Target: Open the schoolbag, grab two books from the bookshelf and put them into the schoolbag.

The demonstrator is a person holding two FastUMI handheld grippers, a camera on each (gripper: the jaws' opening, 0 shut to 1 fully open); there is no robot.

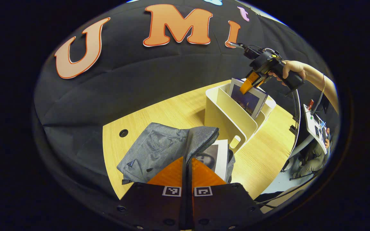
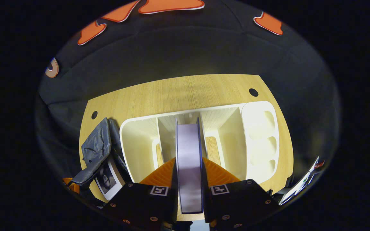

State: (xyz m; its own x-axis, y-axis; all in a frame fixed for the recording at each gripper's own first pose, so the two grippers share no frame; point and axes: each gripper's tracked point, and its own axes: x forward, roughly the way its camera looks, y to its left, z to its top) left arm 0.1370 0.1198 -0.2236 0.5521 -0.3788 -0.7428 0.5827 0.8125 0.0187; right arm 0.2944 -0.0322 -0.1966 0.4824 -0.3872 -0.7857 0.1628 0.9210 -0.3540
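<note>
Left gripper (image 1: 187,160): jaws pressing together on the schoolbag's (image 1: 159,146) zipper edge, at 6 o'clock.
Right gripper (image 2: 189,166): jaws clamping a book (image 2: 189,160) by both covers, spine up.
Book: standing in the bookshelf's (image 2: 262,128) middle slot.
First book (image 1: 215,157): lying inside the schoolbag.
Table (image 1: 172,109): carrying the bookshelf at 2 o'clock of the schoolbag.

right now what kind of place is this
Likely a staged recording booth, not a home: a black cloth wall behind a wooden table holding a white bookshelf and a grey schoolbag.

On the bench (image 2: 178,89), the schoolbag (image 2: 96,147) lies left of the bookshelf (image 2: 140,150); one book (image 2: 189,160) stands in its middle compartment.
</note>
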